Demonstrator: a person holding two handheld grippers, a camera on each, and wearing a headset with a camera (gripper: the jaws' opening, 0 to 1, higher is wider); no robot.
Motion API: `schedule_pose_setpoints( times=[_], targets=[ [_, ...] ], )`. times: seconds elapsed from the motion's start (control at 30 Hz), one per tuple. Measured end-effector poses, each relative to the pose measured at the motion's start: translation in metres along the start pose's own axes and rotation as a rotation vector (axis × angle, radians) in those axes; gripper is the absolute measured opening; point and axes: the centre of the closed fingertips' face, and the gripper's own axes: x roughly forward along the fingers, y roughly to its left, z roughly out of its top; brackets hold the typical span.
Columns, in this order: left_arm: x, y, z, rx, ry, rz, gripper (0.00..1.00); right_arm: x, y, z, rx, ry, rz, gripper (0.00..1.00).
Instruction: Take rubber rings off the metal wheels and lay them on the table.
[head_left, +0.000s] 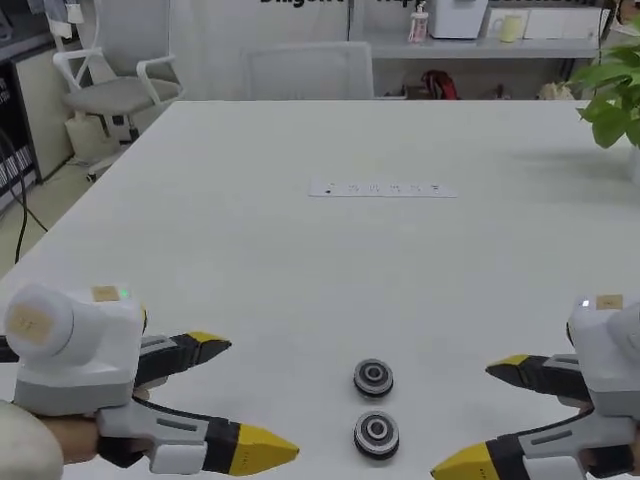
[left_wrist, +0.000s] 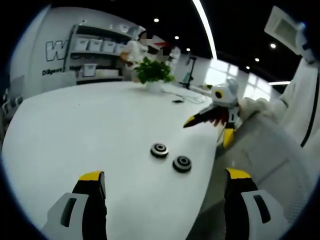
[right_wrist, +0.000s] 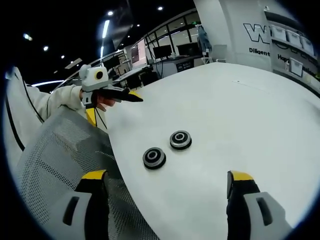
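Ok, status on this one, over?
Left gripper open, empty. Right gripper open, empty. Near wheel, far wheel on table between them, rubber rings on. Nothing blocking.

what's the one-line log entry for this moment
stage: not started | left gripper: open | right gripper: open | two round metal wheels: black rubber rings on, untouched, on white table

The white table top (head_left: 300, 260) looks smooth and matt. Between the two pairs of jaws sit a small round metal wheel (head_left: 373, 378) and a second round metal wheel (head_left: 376, 435); each has a shiny silver middle and a dull black rubber ring (head_left: 359, 436). The left gripper (head_left: 262, 400) and the right gripper (head_left: 462, 420) have smooth white plastic bodies and black jaws with yellow tips, like hard plastic. Left of the right gripper's jaws, grey chair mesh (right_wrist: 55, 150) looks rough and holey.
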Motion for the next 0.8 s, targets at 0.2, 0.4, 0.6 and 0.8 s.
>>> schedule_pose_setpoints(
  times=[0.2,0.4,0.6,0.8],
  targets=[
    [0.002,-0.001,-0.003,0.007,0.013,-0.004,1.00,-0.001,-0.002,0.000,0.009,-0.009,-0.008,0.94],
    [0.004,-0.004,-0.007,0.013,0.029,-0.016,1.00,-0.001,-0.001,-0.003,0.015,-0.004,-0.007,0.94],
    [0.005,-0.007,-0.009,0.022,0.041,-0.027,1.00,0.000,0.003,-0.003,0.010,0.001,0.004,0.94],
    [0.006,-0.011,-0.011,0.028,0.052,-0.036,1.00,0.000,0.006,-0.004,0.011,-0.001,0.005,0.94]
  ],
)
